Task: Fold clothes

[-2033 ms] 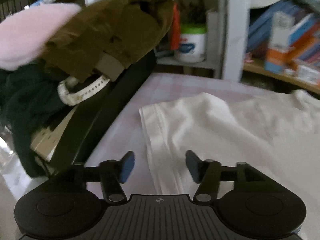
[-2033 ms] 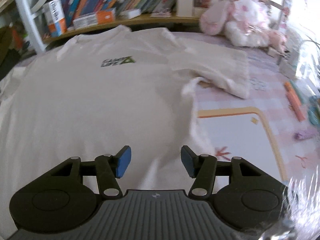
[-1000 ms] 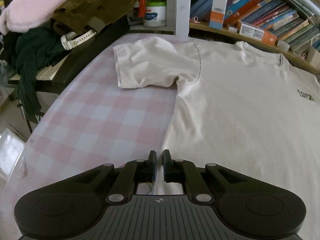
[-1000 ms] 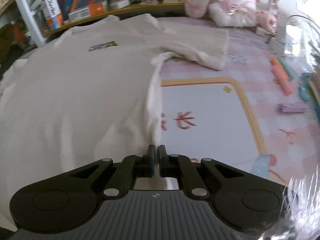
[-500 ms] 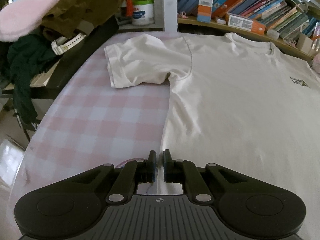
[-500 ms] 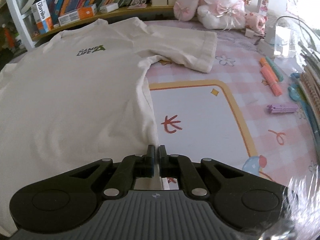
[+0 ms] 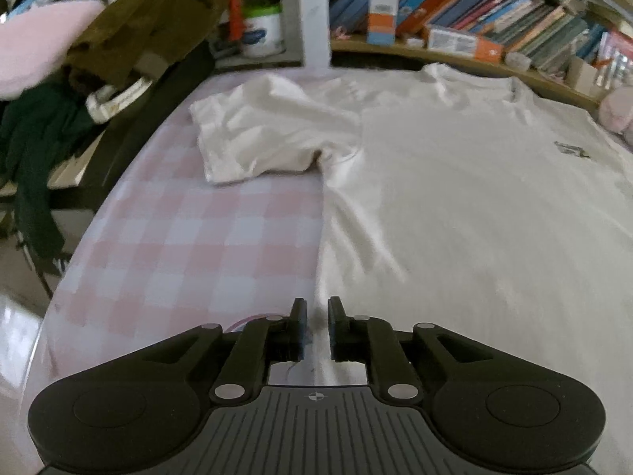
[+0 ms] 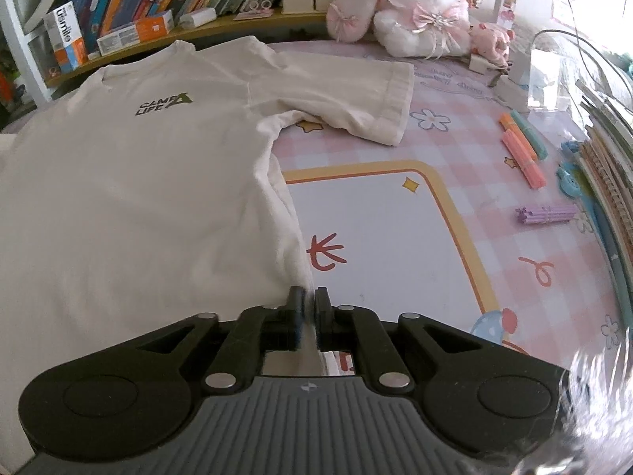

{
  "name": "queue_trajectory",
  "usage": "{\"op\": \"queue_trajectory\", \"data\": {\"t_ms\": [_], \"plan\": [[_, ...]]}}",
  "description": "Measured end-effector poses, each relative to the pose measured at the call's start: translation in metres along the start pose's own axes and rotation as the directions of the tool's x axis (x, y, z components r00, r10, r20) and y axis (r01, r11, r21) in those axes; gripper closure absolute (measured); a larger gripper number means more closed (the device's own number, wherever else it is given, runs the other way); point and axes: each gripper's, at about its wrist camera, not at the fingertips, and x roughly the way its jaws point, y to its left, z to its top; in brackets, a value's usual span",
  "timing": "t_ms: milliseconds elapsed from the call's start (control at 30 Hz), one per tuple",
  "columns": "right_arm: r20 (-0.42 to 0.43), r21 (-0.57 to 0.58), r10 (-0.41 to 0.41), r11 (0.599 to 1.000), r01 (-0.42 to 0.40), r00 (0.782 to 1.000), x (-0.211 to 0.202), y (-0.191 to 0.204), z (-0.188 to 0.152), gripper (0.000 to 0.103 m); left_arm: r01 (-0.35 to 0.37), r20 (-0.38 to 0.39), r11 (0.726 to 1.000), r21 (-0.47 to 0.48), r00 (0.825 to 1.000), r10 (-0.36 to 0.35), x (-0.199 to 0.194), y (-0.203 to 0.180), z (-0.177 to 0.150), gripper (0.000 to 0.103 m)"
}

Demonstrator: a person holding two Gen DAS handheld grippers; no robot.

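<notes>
A white T-shirt [image 7: 455, 206] with a small chest logo lies flat, front up, on the pink checked tablecloth [image 7: 178, 245]. Its left sleeve [image 7: 257, 138] and right sleeve [image 8: 356, 91] are spread outward. My left gripper [image 7: 317, 312] sits at the shirt's lower left side edge. Its jaws are opening, with the fabric edge in the gap and the pads off it. At the lower right corner of the T-shirt [image 8: 138, 198] my right gripper [image 8: 309, 301] is just starting to open. Its pads still pinch the hem.
A heap of brown, pink and dark clothes [image 7: 130, 27] sits off the table's left side. Bookshelves [image 7: 494, 12] line the back. Plush toys [image 8: 415, 8], coloured markers [image 8: 522, 150], a purple pen bundle [image 8: 546, 213] and stacked notebooks [image 8: 605, 158] lie at the right, beside a white mat [image 8: 376, 229].
Both grippers first closed on the shirt's bottom corners, and the shirt now lies flatter and straighter. In the latest frame the left jaws have spread apart. The right jaws look barely wider.
</notes>
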Motion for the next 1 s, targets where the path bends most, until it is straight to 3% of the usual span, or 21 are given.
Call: {"op": "queue_trajectory", "data": {"t_ms": [67,167,233,300,400,533,633,733,1000], "plan": [[0.003,0.023,-0.007,1.000,0.007,1.000,-0.002,-0.001,0.001,0.095,0.013,0.027,1.000,0.007,1.000,-0.013,-0.006,-0.004,0.002,0.087],[0.027,0.052,-0.017,0.999,0.015,0.999,-0.011,-0.002,0.001,0.086,0.044,0.071,0.999,-0.003,0.997,-0.043,-0.016,-0.014,0.007,0.073],[0.045,0.078,-0.022,0.997,0.018,0.999,-0.020,0.001,0.002,0.071,0.071,0.095,0.997,-0.002,0.993,-0.071,-0.022,-0.024,0.010,0.066],[0.058,0.100,-0.028,0.995,0.022,0.998,-0.027,0.006,0.002,0.065,0.095,0.109,0.996,0.003,0.990,-0.094,-0.026,-0.035,0.014,0.052],[0.077,0.138,-0.046,0.990,0.035,0.996,-0.038,0.018,0.000,0.051,0.135,0.116,0.991,0.006,0.984,-0.135,-0.030,-0.053,0.018,0.039],[0.117,0.174,-0.078,0.983,0.057,0.990,-0.048,0.034,-0.003,0.037,0.178,0.097,0.983,0.050,0.979,-0.182,-0.030,-0.076,0.021,0.033],[0.134,0.182,-0.101,0.980,0.076,0.986,-0.052,0.042,-0.006,0.035,0.180,0.093,0.977,0.117,0.977,-0.192,-0.031,-0.093,0.020,0.023],[0.126,0.184,-0.118,0.978,0.094,0.985,-0.052,0.046,-0.009,0.030,0.180,0.093,0.968,0.174,0.976,-0.198,-0.031,-0.107,0.020,0.019],[0.118,0.173,-0.147,0.977,0.126,0.982,-0.058,0.055,-0.014,0.030,0.224,0.056,0.942,0.248,0.968,-0.245,-0.028,-0.127,0.014,0.015]]}}
